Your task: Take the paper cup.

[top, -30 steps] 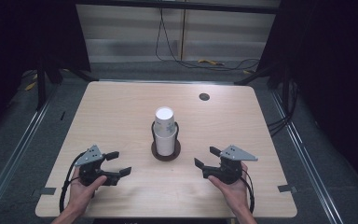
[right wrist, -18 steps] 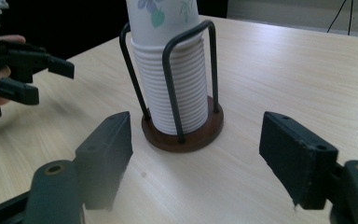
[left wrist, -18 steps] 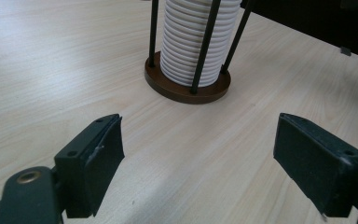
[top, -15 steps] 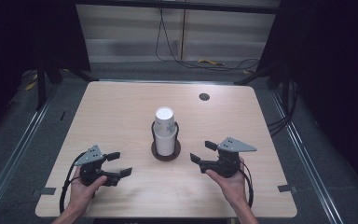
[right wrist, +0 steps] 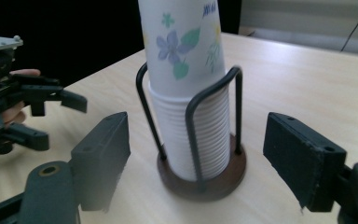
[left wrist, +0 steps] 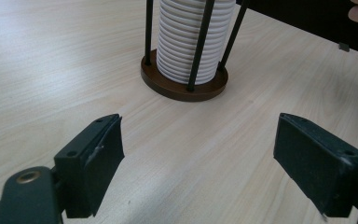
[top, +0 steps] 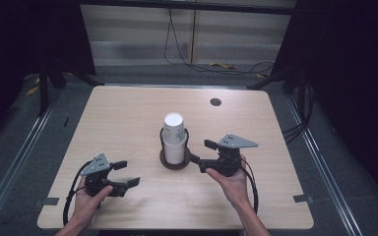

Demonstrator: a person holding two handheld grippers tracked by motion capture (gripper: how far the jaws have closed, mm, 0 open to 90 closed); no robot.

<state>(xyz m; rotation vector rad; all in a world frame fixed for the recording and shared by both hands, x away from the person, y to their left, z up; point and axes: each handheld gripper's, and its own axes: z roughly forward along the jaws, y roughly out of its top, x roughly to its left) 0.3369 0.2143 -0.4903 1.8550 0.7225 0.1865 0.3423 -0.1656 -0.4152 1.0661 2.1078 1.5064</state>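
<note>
Paper cups [top: 174, 139] stand stacked in a wire holder [right wrist: 200, 140] mid-table, ahead of both hands. Nearest, the left gripper [top: 122, 173] rests wide open and empty, as it was a second ago. Farther in, the right gripper [top: 201, 155] has closed in on the stack from the right; its jaws, just opening, now flank the holder without touching, likely readying a grasp on the flowered top cup [right wrist: 184, 39]

Table [top: 128, 113] is lit bright from overhead with a glare patch at the far edge; surroundings dark, close-up jaws slightly soft.
</note>
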